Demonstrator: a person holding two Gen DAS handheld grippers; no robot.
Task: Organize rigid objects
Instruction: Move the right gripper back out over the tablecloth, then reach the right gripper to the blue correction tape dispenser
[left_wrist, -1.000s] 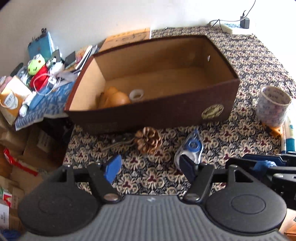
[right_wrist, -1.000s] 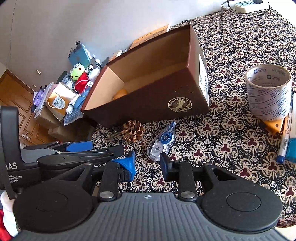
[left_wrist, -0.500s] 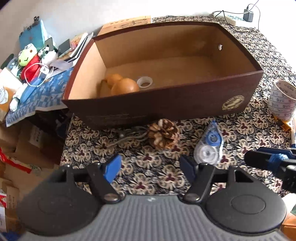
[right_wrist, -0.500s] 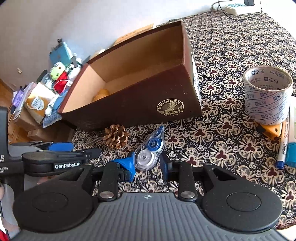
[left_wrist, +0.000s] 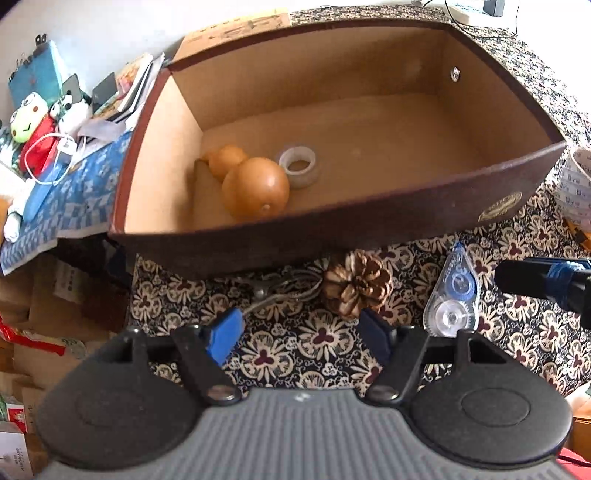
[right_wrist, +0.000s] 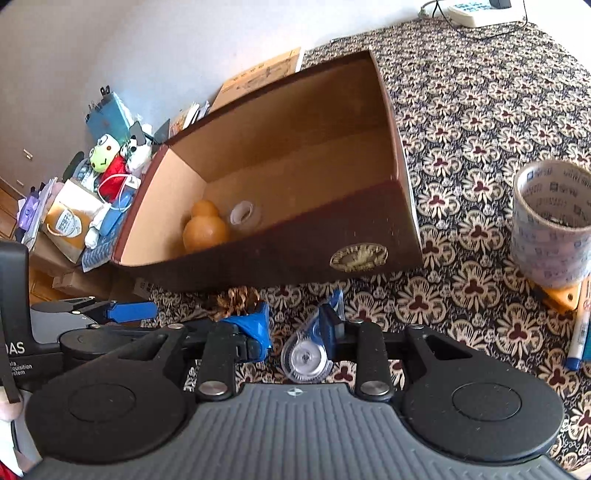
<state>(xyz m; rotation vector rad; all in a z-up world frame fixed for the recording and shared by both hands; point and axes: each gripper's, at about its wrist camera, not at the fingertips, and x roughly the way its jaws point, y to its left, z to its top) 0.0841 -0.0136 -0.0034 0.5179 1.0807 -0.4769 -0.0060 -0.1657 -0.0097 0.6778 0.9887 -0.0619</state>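
Left gripper (left_wrist: 301, 332) jaws stand wide, nothing between them, above the pine cone (left_wrist: 356, 282) on the patterned cloth (left_wrist: 535, 332); brown box (left_wrist: 332, 236) holds a gourd (left_wrist: 255, 186) beside a small tape ring (left_wrist: 298, 165); right gripper (right_wrist: 297, 326) stands narrow around the correction tape dispenser (right_wrist: 306, 354), right pad touching it, grip uncertain.

One box (left_wrist: 332, 236), one gourd (left_wrist: 255, 188), two tape rolls (left_wrist: 298, 166) (right_wrist: 550, 229), one pinecone (left_wrist: 356, 282).

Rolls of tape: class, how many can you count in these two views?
2. A small clear roll lies in the brown box beside the gourd; a large printed roll stands on the tablecloth right of the box.
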